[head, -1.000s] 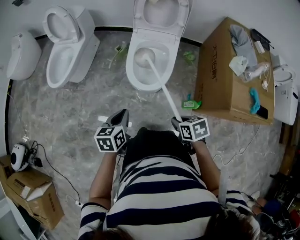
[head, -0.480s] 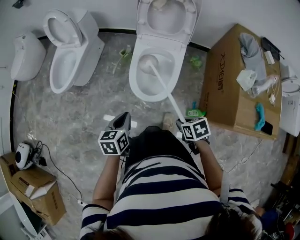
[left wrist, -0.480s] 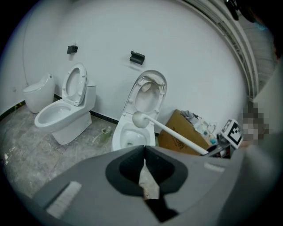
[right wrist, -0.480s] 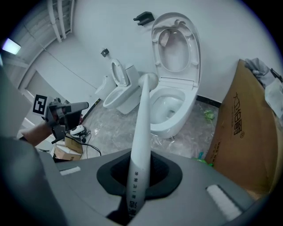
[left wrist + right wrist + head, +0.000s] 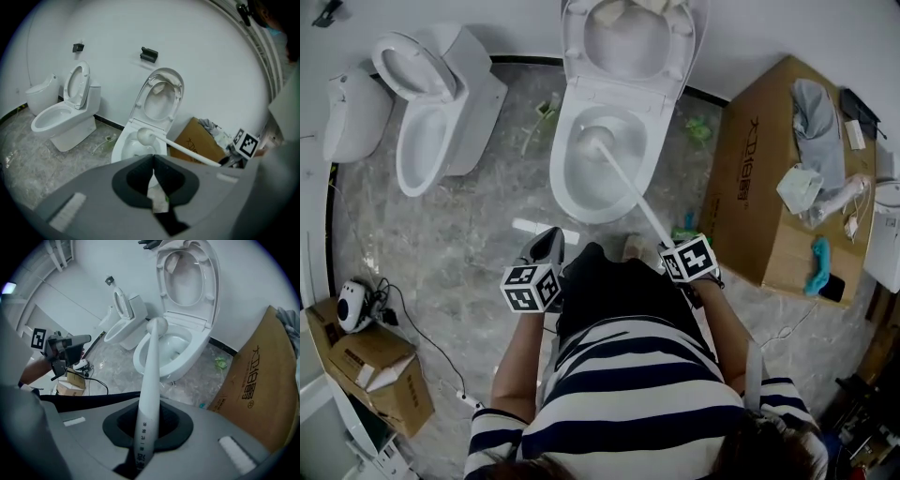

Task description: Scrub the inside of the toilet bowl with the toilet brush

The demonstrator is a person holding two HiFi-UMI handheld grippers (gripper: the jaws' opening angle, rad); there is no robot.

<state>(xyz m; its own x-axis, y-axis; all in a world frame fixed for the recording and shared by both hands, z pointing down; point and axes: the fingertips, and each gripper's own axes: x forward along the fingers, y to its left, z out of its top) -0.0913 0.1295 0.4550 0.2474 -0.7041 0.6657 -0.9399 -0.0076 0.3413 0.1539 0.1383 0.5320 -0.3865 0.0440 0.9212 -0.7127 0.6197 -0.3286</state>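
- Head view: the right gripper [image 5: 666, 246] is clamped on the lower end of the toilet brush [image 5: 628, 190], whose white handle slants up and to the left into the open toilet bowl [image 5: 565, 190].
- The brush head sits inside the bowl, in its rear left part, much as it did half a second ago.
- The left gripper [image 5: 549, 234] hovers just beside the person's dark lap, its jaws pointing at the bowl; it has hardly moved.
- What has changed is the framing: the bowl now lies a little lower and closer to the grippers, and the cardboard box [image 5: 759, 178] sits further to the right.
- The second toilet [image 5: 431, 122] stands well apart on the left.
- Left gripper view: the jaw tips meet and hold nothing. A pale scrap [image 5: 157, 194] shows through the gap behind them; whether it lies on the floor I cannot tell. Beyond, the brush head rests over the bowl's rim.
- Right gripper view: the jaws are closed tight on the printed handle, which runs straight ahead to the head at the bowl's near edge.
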